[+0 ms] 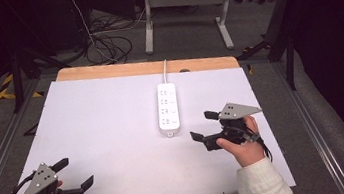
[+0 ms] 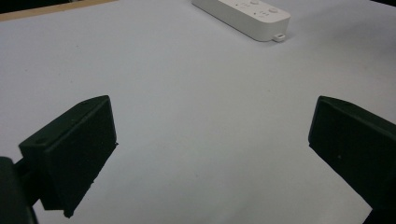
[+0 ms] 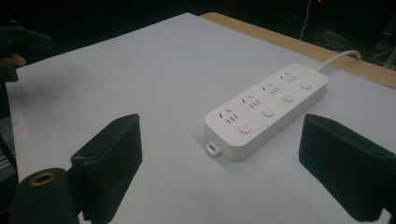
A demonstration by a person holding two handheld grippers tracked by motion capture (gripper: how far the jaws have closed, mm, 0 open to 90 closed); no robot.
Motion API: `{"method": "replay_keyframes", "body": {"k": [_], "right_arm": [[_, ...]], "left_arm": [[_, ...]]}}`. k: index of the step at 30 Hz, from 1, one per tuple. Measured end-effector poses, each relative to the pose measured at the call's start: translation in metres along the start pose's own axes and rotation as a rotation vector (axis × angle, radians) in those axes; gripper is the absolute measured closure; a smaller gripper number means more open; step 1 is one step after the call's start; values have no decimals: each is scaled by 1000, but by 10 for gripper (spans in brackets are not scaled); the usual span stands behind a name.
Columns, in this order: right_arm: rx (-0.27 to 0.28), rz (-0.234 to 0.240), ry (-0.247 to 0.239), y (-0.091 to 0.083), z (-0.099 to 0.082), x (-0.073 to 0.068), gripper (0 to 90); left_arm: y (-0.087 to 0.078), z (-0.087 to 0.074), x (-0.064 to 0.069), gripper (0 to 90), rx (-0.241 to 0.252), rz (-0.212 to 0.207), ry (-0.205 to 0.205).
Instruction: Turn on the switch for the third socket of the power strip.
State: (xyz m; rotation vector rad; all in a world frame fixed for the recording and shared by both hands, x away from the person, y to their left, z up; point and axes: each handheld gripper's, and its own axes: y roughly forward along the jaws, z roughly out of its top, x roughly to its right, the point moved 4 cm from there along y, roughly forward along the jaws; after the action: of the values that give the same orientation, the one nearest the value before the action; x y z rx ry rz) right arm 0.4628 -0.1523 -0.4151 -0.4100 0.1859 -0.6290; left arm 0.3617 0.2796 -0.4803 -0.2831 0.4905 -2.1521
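The high view takes in the whole white table top (image 1: 114, 135) with its wooden far edge and the dark floor, cables and a desk frame beyond it. A white power strip (image 1: 168, 109) lies flat right of the table's middle, long axis running near to far, its cord (image 1: 165, 70) leaving over the far edge.

The right gripper view adds detail: four socket sets and four round buttons on the power strip (image 3: 268, 112), and a small hanging tab at its near end. The left gripper view catches the tab end of the strip (image 2: 247, 16) at its top edge, far off across bare surface.

The right gripper (image 1: 203, 126) sits just near and right of the strip's near end. Its jaws stand wide apart with nothing between them and touch nothing; the strip lies ahead of the gap.

The left gripper (image 1: 77, 174) hovers at the near left corner, well apart from the strip, jaws also spread wide over bare table and holding nothing.

Broad open surface lies left of the strip. Right of it, a narrower band runs to the table's right edge.
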Motion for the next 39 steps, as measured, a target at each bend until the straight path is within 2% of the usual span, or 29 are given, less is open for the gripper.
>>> {"method": "replay_keyframes", "body": {"k": [5,9,13,19,20,21,24,27,33,35,39], "right_arm": [[3,7,20,-9,-18,1,113],[-27,30,20,-12,-33,0,108],[-40,21,-1,-12,-46,0,108],[-30,-6,13,-13,-64,1,125],[-30,-26,9,-13,-69,3,136],[-30,-26,9,-13,-69,3,136],[-21,-36,39,-13,-79,5,151],[-51,-42,45,-12,-88,6,152],[-59,-57,45,-17,-97,10,200],[-77,-68,40,-18,-101,11,201],[-115,-61,24,-16,-110,11,197]], "left_arm": [[-1,0,0,15,12,-6,5],[-2,0,-1,15,16,-5,0],[-2,0,0,15,16,-4,7],[-2,0,1,15,18,-5,25],[-2,0,1,15,20,-5,26],[-2,-1,2,15,23,-8,18],[-2,-1,1,15,25,-11,20],[-1,-1,1,15,25,-8,28],[-1,-3,0,15,27,-16,26],[-1,-4,0,15,31,-14,21],[-1,-4,-1,15,35,-11,23]]}}
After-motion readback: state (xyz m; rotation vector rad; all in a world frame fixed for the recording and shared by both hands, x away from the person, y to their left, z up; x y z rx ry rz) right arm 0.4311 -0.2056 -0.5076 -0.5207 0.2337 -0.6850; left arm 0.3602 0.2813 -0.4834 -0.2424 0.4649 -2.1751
